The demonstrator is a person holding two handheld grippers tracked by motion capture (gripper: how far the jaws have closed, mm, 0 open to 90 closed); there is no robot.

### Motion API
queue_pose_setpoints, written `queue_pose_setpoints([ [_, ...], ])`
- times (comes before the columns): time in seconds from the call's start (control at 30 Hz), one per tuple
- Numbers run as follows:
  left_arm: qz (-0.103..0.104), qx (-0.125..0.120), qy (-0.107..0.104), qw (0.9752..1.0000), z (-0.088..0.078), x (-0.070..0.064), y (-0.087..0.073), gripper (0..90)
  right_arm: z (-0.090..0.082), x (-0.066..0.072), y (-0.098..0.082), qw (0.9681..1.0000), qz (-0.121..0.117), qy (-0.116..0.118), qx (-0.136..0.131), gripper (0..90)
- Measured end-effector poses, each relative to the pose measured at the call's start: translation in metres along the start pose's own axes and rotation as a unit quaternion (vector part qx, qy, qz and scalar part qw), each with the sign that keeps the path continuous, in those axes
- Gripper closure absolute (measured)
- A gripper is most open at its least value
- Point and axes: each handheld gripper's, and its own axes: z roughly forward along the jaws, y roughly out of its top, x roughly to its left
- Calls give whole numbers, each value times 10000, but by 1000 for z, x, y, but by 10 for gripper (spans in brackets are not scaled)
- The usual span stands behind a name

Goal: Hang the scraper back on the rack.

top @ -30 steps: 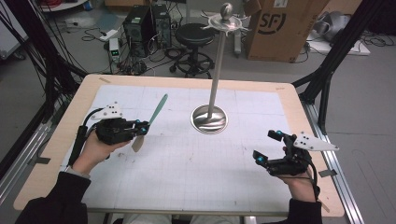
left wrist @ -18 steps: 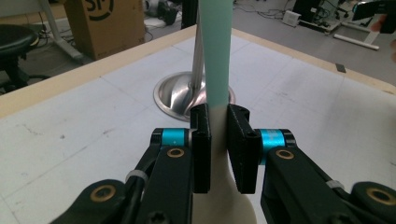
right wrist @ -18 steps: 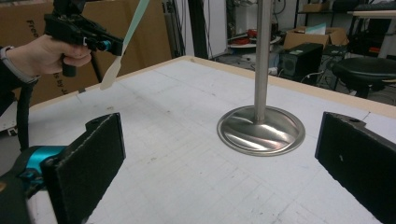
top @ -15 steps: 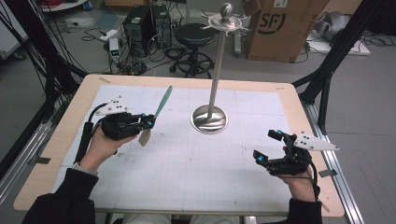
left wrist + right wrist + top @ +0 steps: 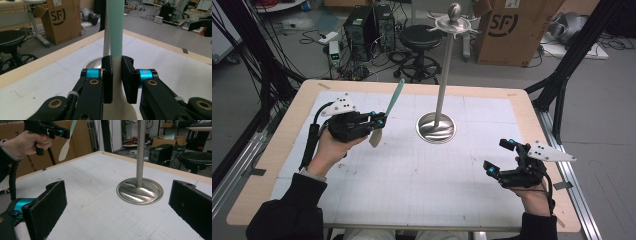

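My left gripper [image 5: 379, 122] is shut on a spatula [image 5: 394, 97] with a teal handle and a cream blade, held off the table to the left of a metal stand [image 5: 436, 127]. The handle tilts up and toward the stand's pole. In the left gripper view both pads clamp the spatula [image 5: 116, 30] where cream meets teal, with the stand's base [image 5: 95, 63] just behind. My right gripper [image 5: 498, 156] stands open at the front right with nothing between its fingers. The right gripper view shows its wide-apart pads [image 5: 50, 207], the stand [image 5: 140, 190] ahead and the spatula [image 5: 65, 147] at upper left.
The stand's tall pole ends in a ring of hooks [image 5: 454, 22] under a ball. A white gridded mat [image 5: 412, 185] covers the wooden table [image 5: 277, 165]. Beyond the far edge are a stool [image 5: 422, 37], a cardboard box [image 5: 507, 30] and a computer tower [image 5: 367, 22].
My left hand has risen and shifted right toward the stand, carrying the spatula with it. The right hand has stayed where it was.
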Motion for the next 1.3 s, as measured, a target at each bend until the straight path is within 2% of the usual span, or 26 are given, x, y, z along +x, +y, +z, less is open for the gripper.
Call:
queue_pose_setpoints([
  [0.23, 18, -91, -29, 10000, 7, 0, 12, 802, -1, -1, 0, 10000, -1, 6, -29, 6],
  [0.53, 170, -208, -279, 9993, 12, -3, 31, 802, -3, -1, 0, 10000, 14, 6, -55, 6],
  [1.1, 320, -383, -259, 9984, 12, 6, 62, 802, -5, -1, 0, 10000, 38, 14, -88, 6],
  [1.3, 400, -381, -250, 9982, 20, 7, 73, 802, -5, -1, -1, 9999, 54, 32, -97, 6],
])
